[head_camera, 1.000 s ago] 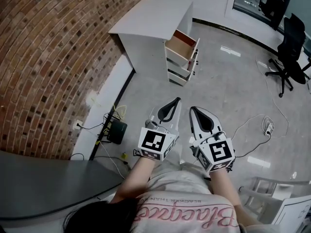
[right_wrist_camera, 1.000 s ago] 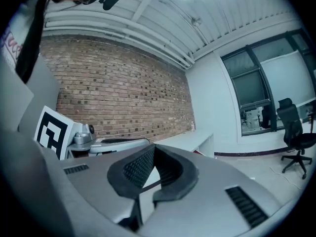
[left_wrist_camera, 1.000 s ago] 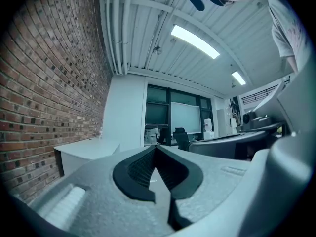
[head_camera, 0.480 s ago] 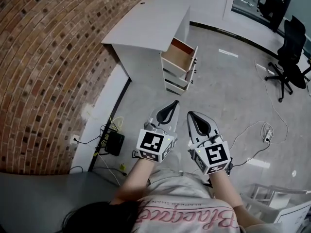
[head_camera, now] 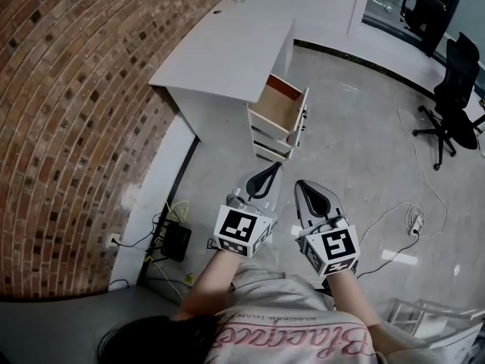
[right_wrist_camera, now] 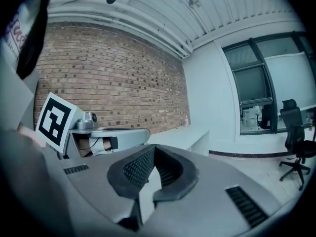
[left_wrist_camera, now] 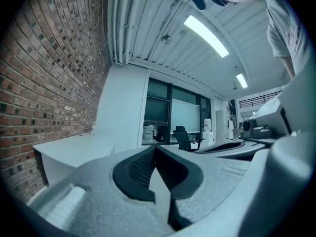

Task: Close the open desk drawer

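white desk (head_camera: 227,44) stands along the brick wall (head_camera: 68,89) in the upper middle of the head view. its top drawer (head_camera: 279,106) is pulled out toward the right of the frame, showing a brown wooden inside. the lower drawers (head_camera: 271,144) beneath it look shut. both tools sit low in the centre of the frame, well apart from the drawer, with bare grey floor (head_camera: 356,150) between. the left gripper (head_camera: 265,174) has its jaws together with nothing between them, and the right gripper (head_camera: 307,189) is the same, jaws met and empty.

the step in hand looks like the approach: the drawer is still open and nothing touches it. the next move calls for bringing one closed tool up to the drawer's white front panel and setting it against the face near the middle. from there it should push straight toward the desk body so the drawer slides in without skewing. no grasp seems needed.
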### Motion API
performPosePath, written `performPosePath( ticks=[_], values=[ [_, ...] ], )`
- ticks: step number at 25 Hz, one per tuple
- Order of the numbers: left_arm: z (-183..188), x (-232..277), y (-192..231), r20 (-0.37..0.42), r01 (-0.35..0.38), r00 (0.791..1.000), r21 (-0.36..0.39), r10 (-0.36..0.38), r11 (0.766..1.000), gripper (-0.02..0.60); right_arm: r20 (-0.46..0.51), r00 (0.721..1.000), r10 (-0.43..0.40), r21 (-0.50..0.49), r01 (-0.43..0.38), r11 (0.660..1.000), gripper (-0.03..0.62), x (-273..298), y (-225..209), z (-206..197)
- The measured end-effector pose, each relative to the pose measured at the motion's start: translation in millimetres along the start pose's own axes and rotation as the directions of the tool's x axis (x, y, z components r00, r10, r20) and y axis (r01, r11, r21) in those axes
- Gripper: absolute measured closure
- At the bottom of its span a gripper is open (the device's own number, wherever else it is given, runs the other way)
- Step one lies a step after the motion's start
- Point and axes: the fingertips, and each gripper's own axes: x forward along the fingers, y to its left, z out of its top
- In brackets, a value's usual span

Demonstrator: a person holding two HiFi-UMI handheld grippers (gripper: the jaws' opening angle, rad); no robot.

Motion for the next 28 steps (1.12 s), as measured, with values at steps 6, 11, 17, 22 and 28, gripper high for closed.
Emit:
performPosePath(
  ticks=[6, 11, 17, 22, 28],
  values=[
    [8, 47, 38, -0.002, 0.049, 0.999, 0.022, -0.049, 0.999, 0.575, 0.018, 0.999, -0.046, 0.010, 0.045, 0.999, 0.583, 59, -33, 18],
    [15, 76, 66, 0.014, 0.068, 0.998, 0.012, -0.069, 0.998, 0.575, 0.010, 0.992, -0.124, 0.004, 0.124, 0.992, 0.583, 90, -61, 27],
    [16, 95, 82, 0.020, 0.088, 0.996, -0.011, -0.088, 0.996, 0.575, 0.001, 0.992, -0.129, 0.006, 0.129, 0.992, 0.583, 112, -68, 29],
    [7, 110, 85, 0.004, 0.099, 0.995, -0.032, -0.099, 0.995, 0.575, 0.000, 0.992, -0.124, 0.007, 0.124, 0.992, 0.583, 120, -71, 26],
    [4, 139, 79, -0.007, 0.104, 0.995, -0.040, -0.104, 0.994, 0.575, -0.010, 0.991, -0.135, 0.014, 0.136, 0.991, 0.583, 124, -100, 21]
  ],
)
